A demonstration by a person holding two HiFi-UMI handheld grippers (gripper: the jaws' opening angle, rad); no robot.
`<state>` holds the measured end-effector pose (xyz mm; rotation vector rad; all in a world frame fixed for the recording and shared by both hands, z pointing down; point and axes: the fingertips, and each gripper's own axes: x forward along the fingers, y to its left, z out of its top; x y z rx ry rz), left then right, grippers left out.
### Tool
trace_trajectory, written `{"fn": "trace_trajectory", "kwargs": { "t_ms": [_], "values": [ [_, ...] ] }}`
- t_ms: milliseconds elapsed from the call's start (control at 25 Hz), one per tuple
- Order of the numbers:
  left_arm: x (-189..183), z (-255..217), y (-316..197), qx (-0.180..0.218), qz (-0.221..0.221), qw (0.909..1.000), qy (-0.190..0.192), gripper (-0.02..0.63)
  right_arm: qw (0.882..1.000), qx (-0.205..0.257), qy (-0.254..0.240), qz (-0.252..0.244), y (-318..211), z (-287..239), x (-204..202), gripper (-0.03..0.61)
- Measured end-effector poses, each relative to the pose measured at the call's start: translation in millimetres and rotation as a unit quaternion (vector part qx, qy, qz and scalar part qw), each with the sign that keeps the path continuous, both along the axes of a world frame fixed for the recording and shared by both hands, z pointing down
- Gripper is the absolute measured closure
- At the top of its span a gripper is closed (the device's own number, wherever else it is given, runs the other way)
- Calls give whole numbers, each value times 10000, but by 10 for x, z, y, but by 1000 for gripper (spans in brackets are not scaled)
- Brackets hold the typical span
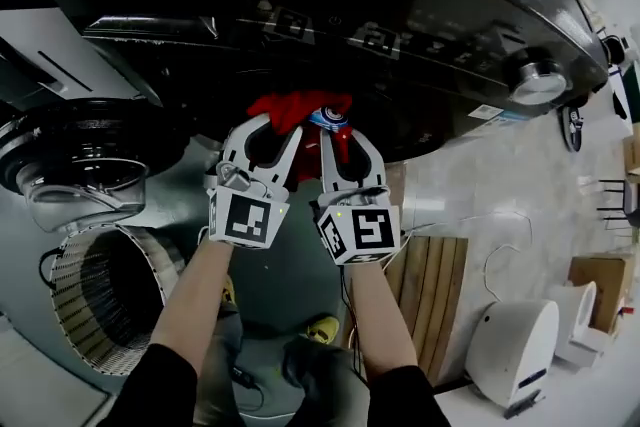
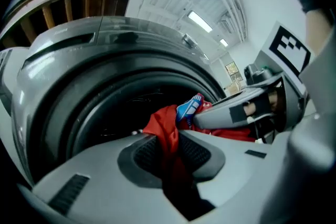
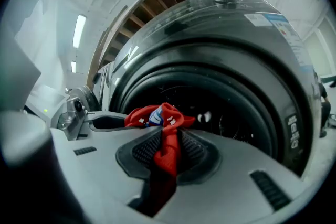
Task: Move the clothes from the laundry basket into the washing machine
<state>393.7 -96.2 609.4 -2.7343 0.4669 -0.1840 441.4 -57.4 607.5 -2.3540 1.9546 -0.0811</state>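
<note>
Left gripper view shows my left gripper (image 2: 165, 140) clamped on a fold of the red garment (image 2: 161, 122). My right gripper (image 3: 168, 144) pinches the same cloth just beside it. The garment is bunched between both at the dark mouth of the washing machine (image 1: 300, 5), whose door (image 1: 85, 177) stands open.

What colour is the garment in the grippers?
Red garment with a blue-and-white patch; best in right gripper view.
</note>
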Motion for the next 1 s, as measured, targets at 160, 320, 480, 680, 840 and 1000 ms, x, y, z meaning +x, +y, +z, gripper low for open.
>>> {"fn": "trace_trajectory", "kwargs": {
  "t_ms": [160, 320, 480, 680, 840, 1000],
  "values": [
    [260, 195, -323, 236, 1, 9996, 182, 525, 9997, 206, 54, 109, -293, 225, 251, 512],
    [546, 365, -678, 242, -145, 9990, 336, 525, 9989, 341, -148, 268, -599, 414, 559, 512],
    [741, 471, -1069, -156, -256, 9980, 551, 525, 9981, 439, -154, 397, -893, 556, 774, 511],
    [899, 489, -1365, -149, -335, 9976, 592, 525, 9969, 490, 15, 619, -1194, 625, 940, 511],
    [1085, 260, -1606, 6, -467, 9957, 803, 525, 9942, 712, 256, 768, -1442, 404, 1085, 511],
    [1248, 448, -1859, -310, -650, 9968, 347, 495, 9975, 169, 171, 669, -1613, 549, 1228, 471]
  ]
}}
